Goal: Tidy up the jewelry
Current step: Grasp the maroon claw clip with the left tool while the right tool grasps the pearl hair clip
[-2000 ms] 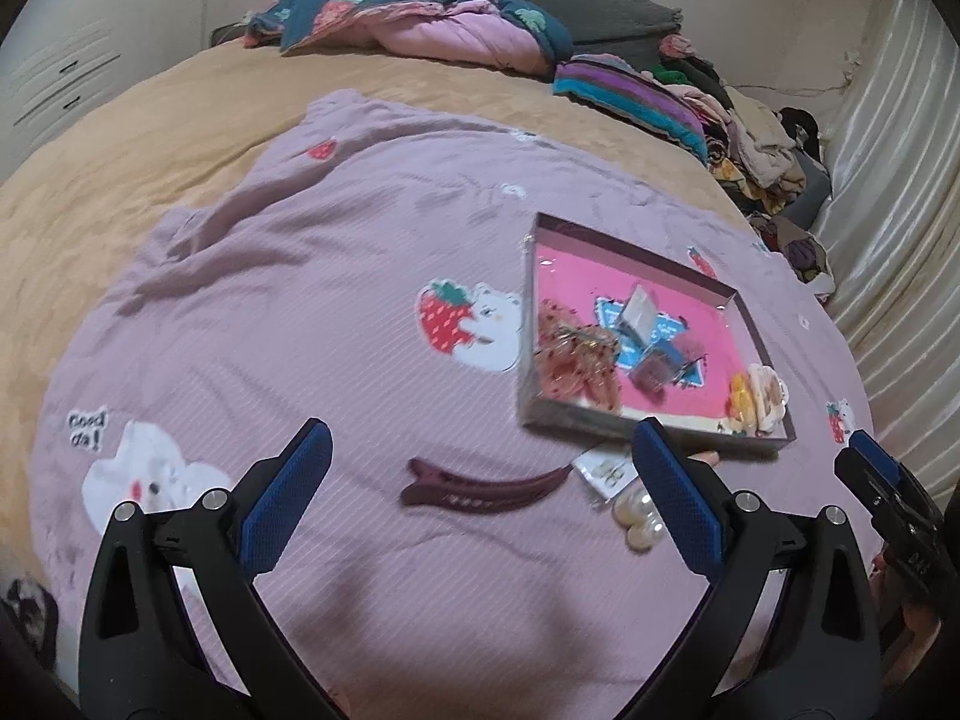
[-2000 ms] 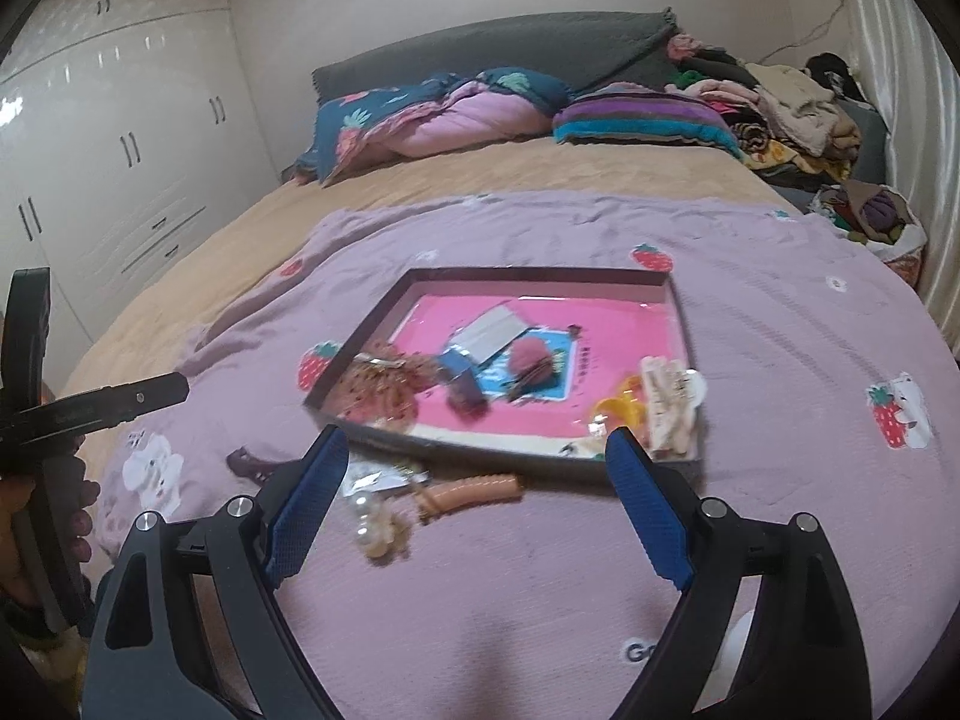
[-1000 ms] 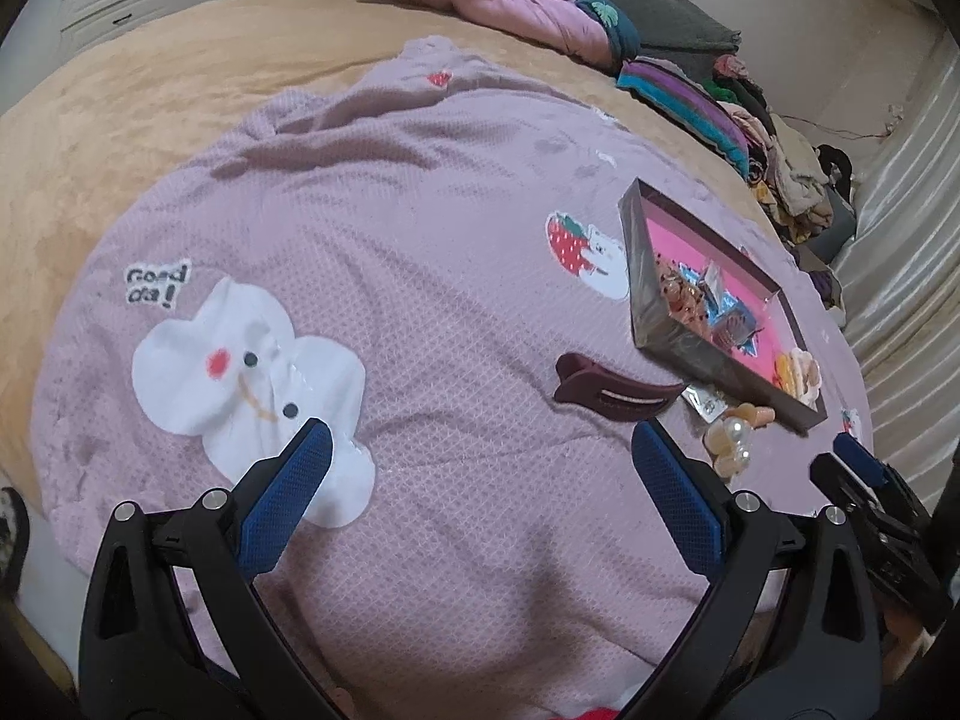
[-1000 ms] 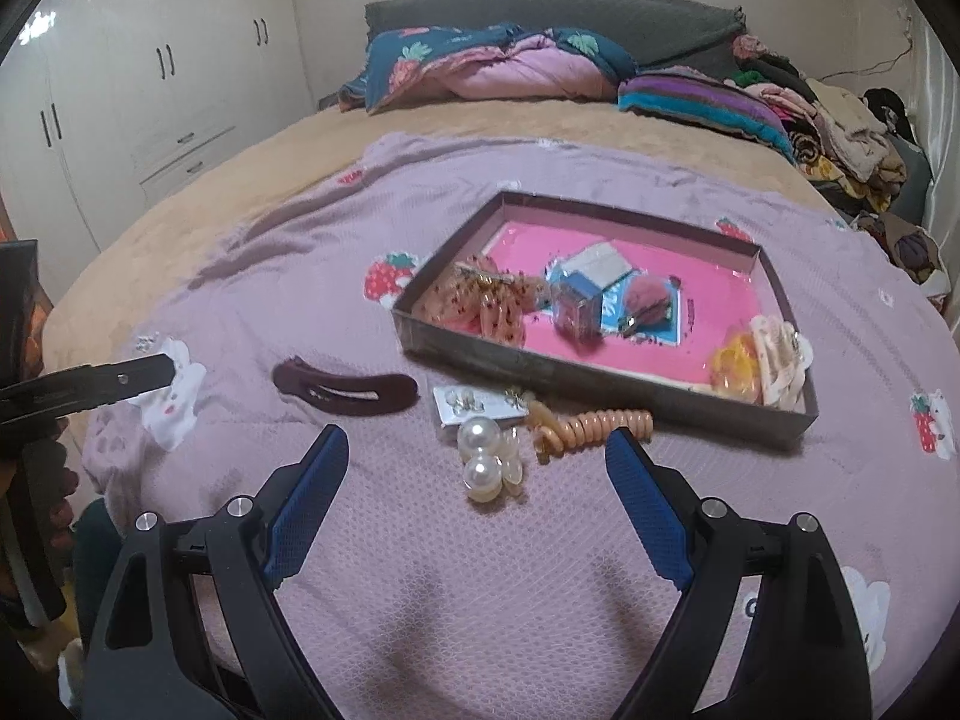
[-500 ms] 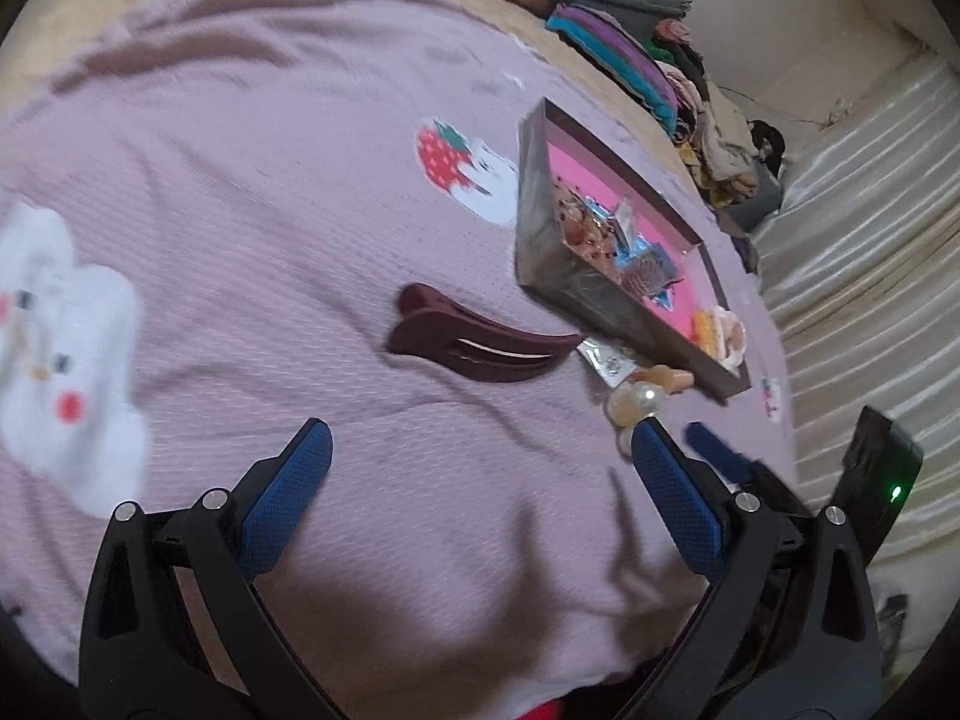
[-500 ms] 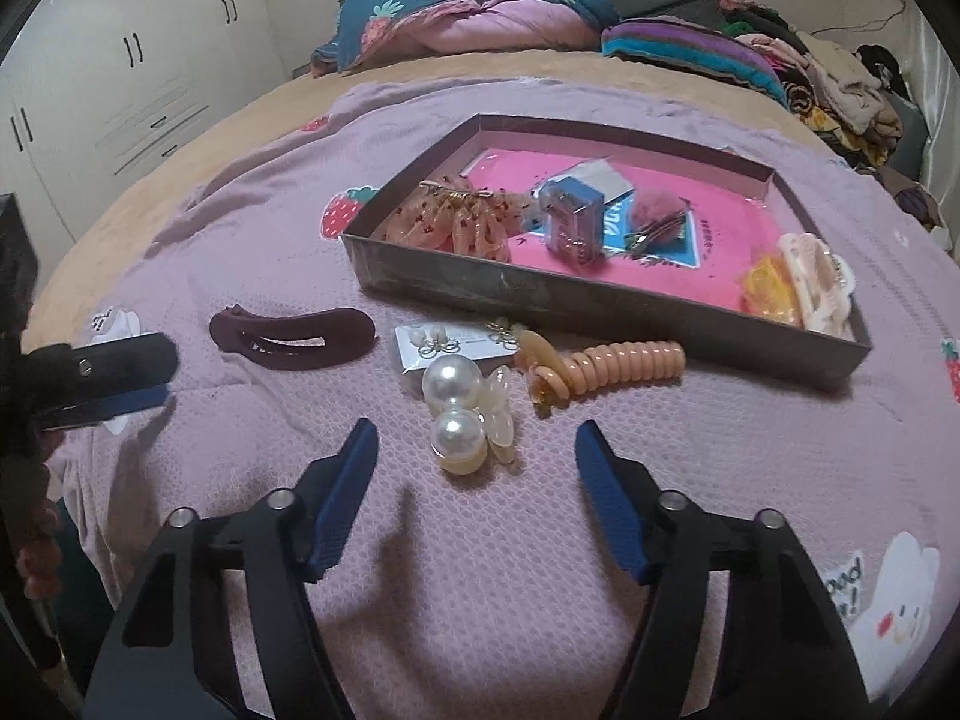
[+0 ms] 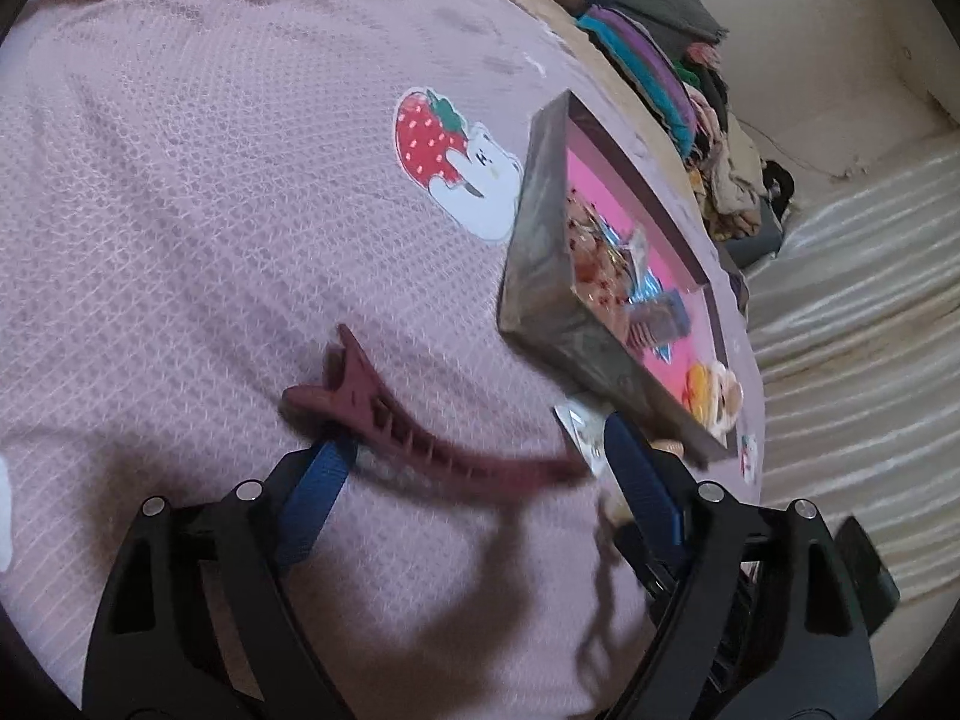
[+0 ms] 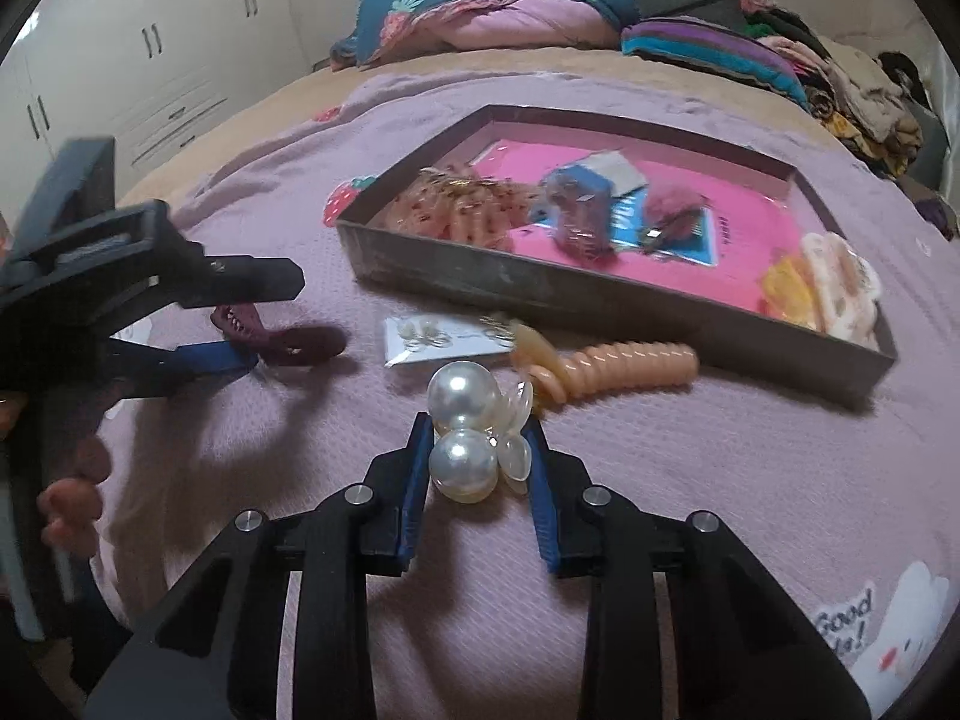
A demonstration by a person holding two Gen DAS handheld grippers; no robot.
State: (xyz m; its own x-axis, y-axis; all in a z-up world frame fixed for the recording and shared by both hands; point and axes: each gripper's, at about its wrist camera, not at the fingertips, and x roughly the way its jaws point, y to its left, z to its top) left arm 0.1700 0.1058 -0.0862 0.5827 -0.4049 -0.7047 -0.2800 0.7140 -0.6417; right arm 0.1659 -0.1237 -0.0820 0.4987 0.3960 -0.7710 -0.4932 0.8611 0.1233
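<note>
Lilac strawberry-print blanket over a tan bed, rumpled floral quilt, striped folded cloth, white wardrobe, clothes heap

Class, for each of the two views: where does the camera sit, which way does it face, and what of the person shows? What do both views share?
Left wrist: on the left claw, facing down at the maroon hair clip; no body.
Right wrist: on the right claw, shut on the pearl clip; fingers at left.
Shared: maroon clip, tray, purple blanket.
</note>
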